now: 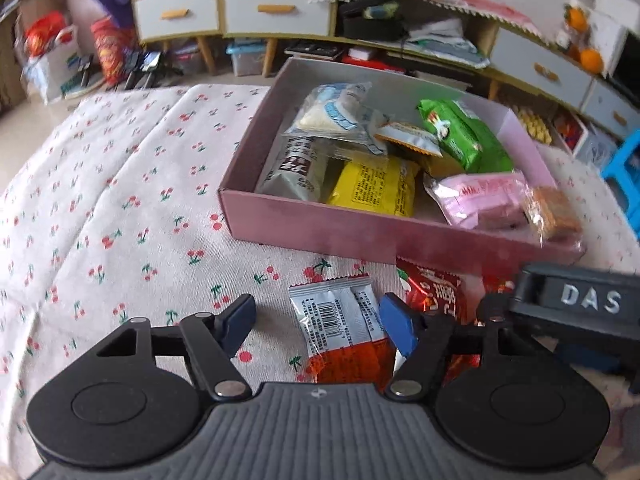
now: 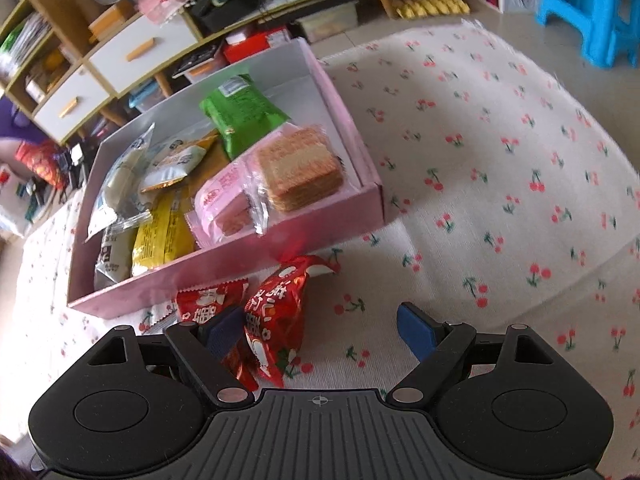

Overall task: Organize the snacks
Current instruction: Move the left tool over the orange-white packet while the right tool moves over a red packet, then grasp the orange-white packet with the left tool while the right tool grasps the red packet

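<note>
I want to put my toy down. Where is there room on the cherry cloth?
Free: the cherry cloth left of the pink box, and right of it. Crowded: inside the box, and before it, where the red packets lie.

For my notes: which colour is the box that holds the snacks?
Pink outside, white inside: the box, best seen in the right wrist view.

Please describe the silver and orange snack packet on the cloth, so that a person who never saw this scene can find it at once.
Find the pink box full of snacks on the cherry-print cloth. In front of its near wall, outside the box, a few packets lie on the cloth. The silver and orange packet is the flat one between the fingers of the left hand-held gripper; it alone shows a barcode, while its neighbours are shiny red.
</note>
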Demonstrator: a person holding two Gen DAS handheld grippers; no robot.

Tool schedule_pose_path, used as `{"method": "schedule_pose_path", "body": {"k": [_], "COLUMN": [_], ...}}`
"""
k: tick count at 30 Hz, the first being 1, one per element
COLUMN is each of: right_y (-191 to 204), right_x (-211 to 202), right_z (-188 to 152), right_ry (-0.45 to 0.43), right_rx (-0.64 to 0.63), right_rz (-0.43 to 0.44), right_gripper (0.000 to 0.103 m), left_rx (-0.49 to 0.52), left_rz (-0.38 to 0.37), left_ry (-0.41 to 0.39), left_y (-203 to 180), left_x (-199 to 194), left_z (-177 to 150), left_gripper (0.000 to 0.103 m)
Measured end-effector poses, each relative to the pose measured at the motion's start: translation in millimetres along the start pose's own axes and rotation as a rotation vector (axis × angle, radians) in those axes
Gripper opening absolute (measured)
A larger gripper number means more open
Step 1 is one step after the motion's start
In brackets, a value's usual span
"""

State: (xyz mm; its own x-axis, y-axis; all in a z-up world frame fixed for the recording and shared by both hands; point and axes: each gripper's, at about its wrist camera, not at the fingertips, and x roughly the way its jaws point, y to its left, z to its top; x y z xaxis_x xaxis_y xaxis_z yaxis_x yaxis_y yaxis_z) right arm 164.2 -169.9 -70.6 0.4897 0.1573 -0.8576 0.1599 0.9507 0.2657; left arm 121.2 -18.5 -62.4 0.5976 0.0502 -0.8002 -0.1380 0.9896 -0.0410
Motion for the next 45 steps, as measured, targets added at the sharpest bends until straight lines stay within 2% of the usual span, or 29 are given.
{"method": "schedule_pose_path", "body": {"k": [2, 6, 11, 17, 23, 29, 35, 41, 45], "right_y": [4.4, 1.1, -18.0, -30.8, -30.3, -13.0, -0.9, -1.3, -1.0], "right_x": [-1.7, -6.0, -11.0, -18.0, -20.3, -14.8, -3.9, 1.2, 0.6], "right_z": [-0.3, 0.8, 5.4, 9.0, 10.4, 5.8, -0.7, -4.6, -6.4], "right_ry": [-0.014, -0.025, -0.017, -0.031, -0.039, -0.032, -0.020, 0.005, 0.005], "right_rx": [-0.050, -0.097, -0.066, -0.061, -0.045, -0.096, -0.177, -0.195, -0.209], "right_rz": [-0.017, -0.022, 0.000, -0.014, 0.019, 0.018, -0.067, -0.092, -0.108], "right_gripper": [0.086, 0.086, 0.086, 0.085, 0.085, 0.085, 0.085, 0.082, 0.072], "left_rx": [0.035, 0.065, 0.088, 0.142, 0.032, -0.046, -0.037, -0.047, -0.057], "left_rz": [-0.010, -0.040, -0.069, 0.024, -0.022, -0.021, 0.039, 0.043, 0.027], "left_ry": [0.009, 0.047, 0.075, 0.042, 0.065, 0.090, 0.081, 0.085, 0.087], "left_y": [1.5, 12.2, 29.0, 45.1, 54.6, 51.3, 45.5, 46.0, 50.1], "left_x": [-1.5, -2.5, -3.9, -9.8, -11.0, -10.4, -9.8, -12.1, -12.7], "left_z": [1.7, 8.0, 11.7, 10.7, 8.7, 0.0, -2.3, -3.0, -1.6], "left_gripper": [0.063, 0.050, 0.048, 0.048, 0.055, 0.067, 0.067, 0.064, 0.056]}}
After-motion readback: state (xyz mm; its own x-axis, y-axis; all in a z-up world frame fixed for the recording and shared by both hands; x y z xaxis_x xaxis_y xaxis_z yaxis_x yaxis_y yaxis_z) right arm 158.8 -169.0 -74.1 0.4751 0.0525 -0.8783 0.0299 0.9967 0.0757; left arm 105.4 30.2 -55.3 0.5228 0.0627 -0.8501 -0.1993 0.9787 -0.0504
